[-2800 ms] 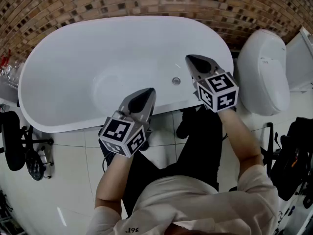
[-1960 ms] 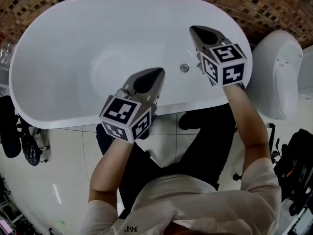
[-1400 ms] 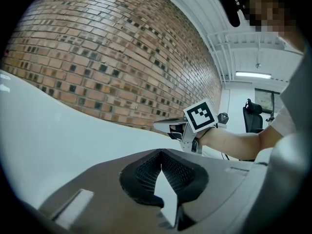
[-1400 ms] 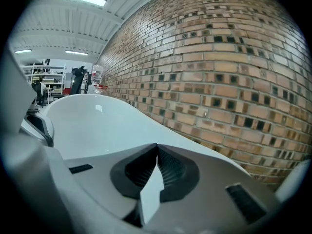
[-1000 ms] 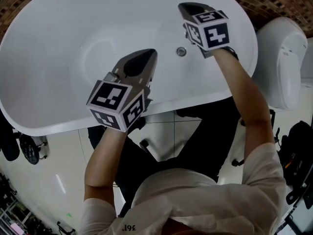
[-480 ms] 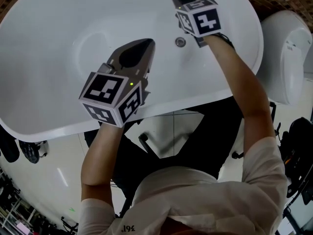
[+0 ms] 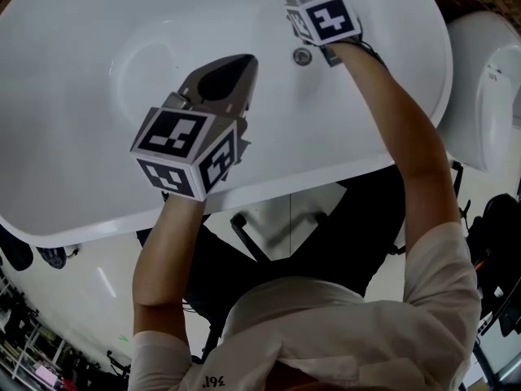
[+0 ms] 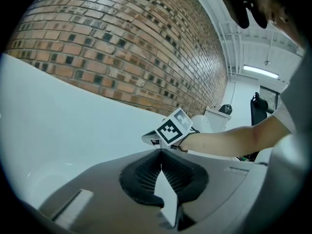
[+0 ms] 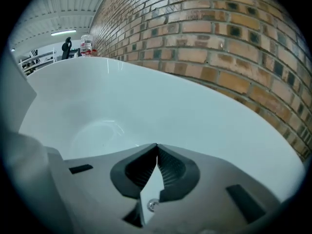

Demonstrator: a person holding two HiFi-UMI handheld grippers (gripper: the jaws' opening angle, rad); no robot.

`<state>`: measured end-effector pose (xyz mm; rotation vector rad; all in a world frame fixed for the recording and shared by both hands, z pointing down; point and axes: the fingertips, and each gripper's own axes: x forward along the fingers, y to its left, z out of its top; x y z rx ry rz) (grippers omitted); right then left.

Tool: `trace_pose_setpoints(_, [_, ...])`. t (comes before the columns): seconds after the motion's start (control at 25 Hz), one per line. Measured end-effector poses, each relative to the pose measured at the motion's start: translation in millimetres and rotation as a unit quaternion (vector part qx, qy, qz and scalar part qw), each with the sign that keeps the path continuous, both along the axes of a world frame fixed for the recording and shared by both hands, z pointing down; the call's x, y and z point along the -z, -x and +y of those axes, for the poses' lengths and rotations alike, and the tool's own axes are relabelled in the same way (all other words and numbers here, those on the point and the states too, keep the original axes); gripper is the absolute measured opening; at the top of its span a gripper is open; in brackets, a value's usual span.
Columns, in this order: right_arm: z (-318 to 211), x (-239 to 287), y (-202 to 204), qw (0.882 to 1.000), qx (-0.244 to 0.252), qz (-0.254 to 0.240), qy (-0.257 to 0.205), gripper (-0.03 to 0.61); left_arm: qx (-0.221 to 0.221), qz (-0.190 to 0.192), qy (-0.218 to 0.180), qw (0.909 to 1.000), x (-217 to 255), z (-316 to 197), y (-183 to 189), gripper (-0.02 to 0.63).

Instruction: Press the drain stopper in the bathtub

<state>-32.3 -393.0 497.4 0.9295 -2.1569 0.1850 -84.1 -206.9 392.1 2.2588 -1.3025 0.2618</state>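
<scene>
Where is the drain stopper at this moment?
In the head view the drain stopper sits on the bathtub floor at upper right, close beside the right hand-held gripper, whose own view shows it behind the shut jaw tips.

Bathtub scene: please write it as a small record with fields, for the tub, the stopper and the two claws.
tub: white oval bathtub
stopper: small round metal drain stopper on the tub floor, with no claw on it
right claw: shut, holds nothing, low inside the tub, close above the stopper
left claw: shut, holds nothing, over the tub's near side
background: brown brick wall behind the tub
</scene>
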Motion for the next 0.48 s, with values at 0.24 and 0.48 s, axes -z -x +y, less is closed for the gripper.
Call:
trace_pose_setpoints(0.24, [-5, -53, 0, 0.999, 0.005, 0.033, 0.030, 0.014, -0.007, -0.008, 0.027, 0.9996, -24, -10, 2, 0.009])
trace_pose_setpoints(0.48, [-12, -96, 10, 0.997, 0.016, 0.054, 0.056, 0.014, -0.019, -0.018, 0.040, 0.9989, -30, -26, 2, 0.009])
